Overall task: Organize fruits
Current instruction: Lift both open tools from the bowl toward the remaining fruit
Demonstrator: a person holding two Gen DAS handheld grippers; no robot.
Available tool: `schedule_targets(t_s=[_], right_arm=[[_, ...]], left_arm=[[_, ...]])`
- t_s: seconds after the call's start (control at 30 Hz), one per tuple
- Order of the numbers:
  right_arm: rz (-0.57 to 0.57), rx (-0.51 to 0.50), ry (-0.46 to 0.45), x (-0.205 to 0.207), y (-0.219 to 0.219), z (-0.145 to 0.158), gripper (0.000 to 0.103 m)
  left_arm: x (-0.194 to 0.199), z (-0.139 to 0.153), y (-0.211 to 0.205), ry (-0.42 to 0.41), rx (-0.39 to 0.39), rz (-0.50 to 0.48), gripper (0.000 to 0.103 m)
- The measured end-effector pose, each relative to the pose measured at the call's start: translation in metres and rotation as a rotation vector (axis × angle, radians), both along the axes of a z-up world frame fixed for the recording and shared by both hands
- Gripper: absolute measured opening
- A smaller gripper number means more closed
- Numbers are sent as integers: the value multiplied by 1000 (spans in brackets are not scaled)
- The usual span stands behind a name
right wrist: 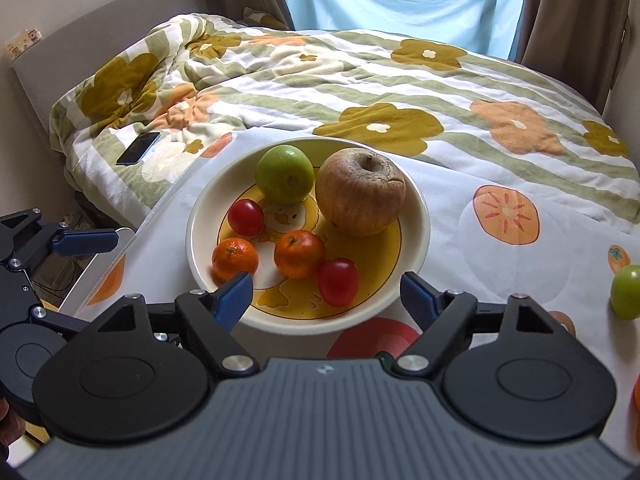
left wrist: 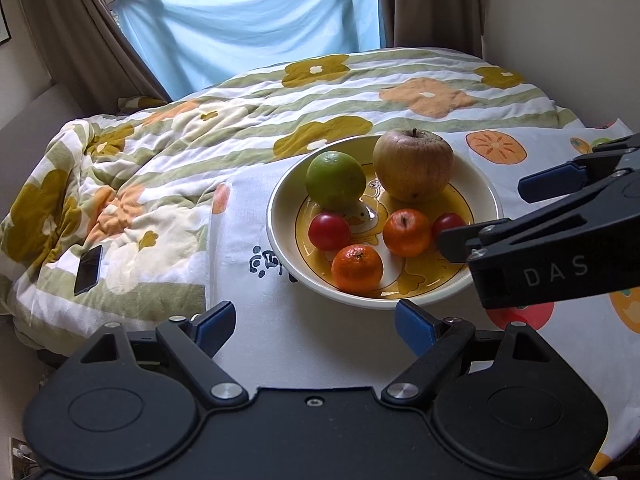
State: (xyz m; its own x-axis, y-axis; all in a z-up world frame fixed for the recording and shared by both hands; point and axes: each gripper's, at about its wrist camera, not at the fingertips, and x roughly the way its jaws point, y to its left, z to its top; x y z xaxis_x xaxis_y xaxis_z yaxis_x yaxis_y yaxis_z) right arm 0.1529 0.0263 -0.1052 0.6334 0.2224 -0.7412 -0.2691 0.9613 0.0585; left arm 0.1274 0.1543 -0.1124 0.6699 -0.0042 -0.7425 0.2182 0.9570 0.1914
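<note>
A cream bowl (left wrist: 280, 184) (right wrist: 416, 208) with a yellow duck print sits on a fruit-print cloth. It holds a big wrinkled apple (left wrist: 414, 164) (right wrist: 360, 192), a green fruit (left wrist: 335, 180) (right wrist: 285, 179), two tangerines (left wrist: 357, 269) (right wrist: 299, 253) and two red tomatoes (left wrist: 329, 231) (right wrist: 338, 282). My left gripper (left wrist: 316, 322) is open and empty, just before the bowl's near rim. My right gripper (right wrist: 326, 294) is open and empty over the bowl's near edge, above a tomato; it also shows in the left wrist view (left wrist: 484, 212). Another green fruit (right wrist: 626, 290) lies on the cloth at the right.
A flowered quilt (left wrist: 168, 128) (right wrist: 280, 76) covers the bed behind the bowl. A dark phone (left wrist: 89, 264) (right wrist: 139, 147) lies on the quilt at the left. A blue sheet (left wrist: 256, 20) and brown curtains hang at the window. An orange fruit's edge (right wrist: 637, 396) shows at far right.
</note>
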Motion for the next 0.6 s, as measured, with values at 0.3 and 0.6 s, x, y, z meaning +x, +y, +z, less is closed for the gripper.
schedule_targets(t_s=[0.3,0.6], right_arm=[[-53,4,-43,-26,-45,30,96],[-153,-17,-121,-63,-116,50,103]], left_arm=[[-19,28,-26,-55,17,13,90],[-47,48,-78,-93,-19,-12,90]])
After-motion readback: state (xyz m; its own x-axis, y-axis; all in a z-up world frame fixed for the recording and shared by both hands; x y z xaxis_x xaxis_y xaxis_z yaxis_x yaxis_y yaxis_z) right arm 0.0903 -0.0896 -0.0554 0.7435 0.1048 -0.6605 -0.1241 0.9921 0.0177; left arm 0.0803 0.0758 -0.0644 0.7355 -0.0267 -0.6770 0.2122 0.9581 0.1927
